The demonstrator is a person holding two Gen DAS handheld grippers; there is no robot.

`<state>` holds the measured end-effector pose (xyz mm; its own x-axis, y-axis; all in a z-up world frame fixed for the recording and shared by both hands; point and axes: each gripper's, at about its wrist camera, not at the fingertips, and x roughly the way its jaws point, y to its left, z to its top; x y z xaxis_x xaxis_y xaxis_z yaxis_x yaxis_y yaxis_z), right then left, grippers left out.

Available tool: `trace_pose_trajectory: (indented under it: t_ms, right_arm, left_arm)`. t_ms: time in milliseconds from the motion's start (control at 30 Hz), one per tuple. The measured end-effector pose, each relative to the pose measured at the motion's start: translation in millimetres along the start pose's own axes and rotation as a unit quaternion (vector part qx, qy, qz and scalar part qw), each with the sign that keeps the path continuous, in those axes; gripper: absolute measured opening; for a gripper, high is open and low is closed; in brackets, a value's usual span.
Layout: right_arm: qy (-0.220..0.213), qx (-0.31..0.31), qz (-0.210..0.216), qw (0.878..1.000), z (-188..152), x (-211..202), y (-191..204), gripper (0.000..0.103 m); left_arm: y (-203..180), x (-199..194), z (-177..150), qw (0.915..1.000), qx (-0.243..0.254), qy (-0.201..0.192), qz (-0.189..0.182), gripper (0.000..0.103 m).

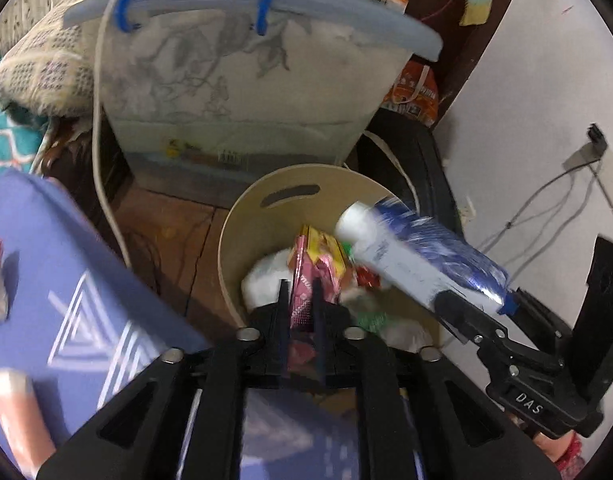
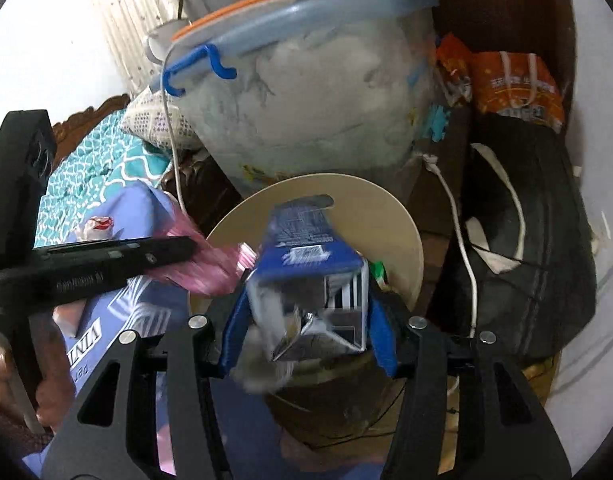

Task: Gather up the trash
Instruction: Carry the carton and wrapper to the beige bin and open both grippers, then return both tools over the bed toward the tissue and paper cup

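Between the tongs: a beige bin stands ahead of and below both, with trash inside.
Left gripper: narrow, pinching a pink wrapper over the bin mouth; wrapper's long axis runs forward along the fingers.
Right gripper: clamped on a blue-and-white carton, just right of the left tongs.
Carton axis: lengthwise away from the right fingers, far end toward the bin's back wall.
Behind the bin: clear storage tub.

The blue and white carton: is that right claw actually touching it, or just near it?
Touching. In the right wrist view the right gripper has a blue finger pressed against each side of the crumpled carton.
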<state>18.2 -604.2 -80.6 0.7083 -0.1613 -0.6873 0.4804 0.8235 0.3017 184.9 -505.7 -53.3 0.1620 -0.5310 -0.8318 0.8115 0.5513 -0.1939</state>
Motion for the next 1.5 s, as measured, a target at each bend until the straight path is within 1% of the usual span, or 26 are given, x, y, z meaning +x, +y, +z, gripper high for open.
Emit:
trace_pose_trajectory:
  t_ms: [33, 67, 133, 200, 267, 400, 467, 533, 700, 733, 833, 1000, 1200, 1333, 1500]
  right_arm:
    - [0.005, 0.000, -0.001, 1.000, 5, 7, 1, 0.077]
    - [0.007, 0.003, -0.006, 1.000, 8, 12, 0, 0.077]
    - [-0.010, 0.009, -0.009, 1.000, 9, 9, 2, 0.077]
    - [-0.031, 0.011, -0.005, 0.999, 5, 0, 5, 0.077]
    - [-0.052, 0.018, -0.004, 0.998, -4, -15, 9, 0.077]
    - [-0.070, 0.042, 0.011, 0.997, -33, -43, 13, 0.077]
    - [-0.075, 0.057, 0.022, 0.995, -52, -58, 22, 0.077]
    - [-0.082, 0.073, 0.033, 0.993, -70, -72, 30, 0.077]
    - [-0.091, 0.109, 0.056, 0.988, -113, -98, 61, 0.077]
    - [-0.091, 0.113, 0.061, 0.988, -120, -101, 69, 0.077]
    - [-0.094, 0.118, 0.063, 0.987, -140, -111, 92, 0.079]
    - [-0.076, 0.101, 0.076, 0.989, -158, -116, 131, 0.081]
    - [-0.058, 0.078, 0.082, 0.992, -176, -119, 167, 0.082]
    - [-0.029, 0.053, 0.094, 0.994, -192, -107, 198, 0.082]
    - [0.003, 0.010, 0.117, 0.993, -208, -98, 242, 0.082]
  left_arm:
    - [-1, 6, 4, 1.0000, 0.000, 0.001, 0.009, 0.048]
    - [-1, 9, 7, 0.9997, -0.001, -0.002, 0.023, 0.074]
    - [-2, 7, 8, 0.9993, 0.006, -0.012, 0.034, 0.072]
    - [-3, -6, 4, 0.9989, 0.018, -0.025, 0.035, 0.071]
    - [-2, -22, -4, 0.9979, 0.028, -0.041, 0.041, 0.071]
    - [5, -56, -29, 0.9967, 0.023, -0.065, 0.042, 0.072]
    - [11, -76, -50, 0.9963, 0.013, -0.073, 0.042, 0.073]
    - [17, -94, -73, 0.9954, 0.007, -0.080, 0.052, 0.073]
    - [35, -132, -133, 0.9913, -0.003, -0.089, 0.096, 0.073]
    - [40, -141, -149, 0.9892, -0.003, -0.091, 0.114, 0.073]
    - [50, -159, -179, 0.9856, -0.002, -0.093, 0.141, 0.073]
    - [72, -196, -232, 0.9786, -0.011, -0.108, 0.175, 0.074]
    - [110, -237, -285, 0.9689, -0.056, -0.128, 0.204, 0.075]
    - [135, -254, -314, 0.9622, -0.083, -0.129, 0.225, 0.077]
    - [172, -271, -346, 0.9500, -0.121, -0.124, 0.260, 0.077]
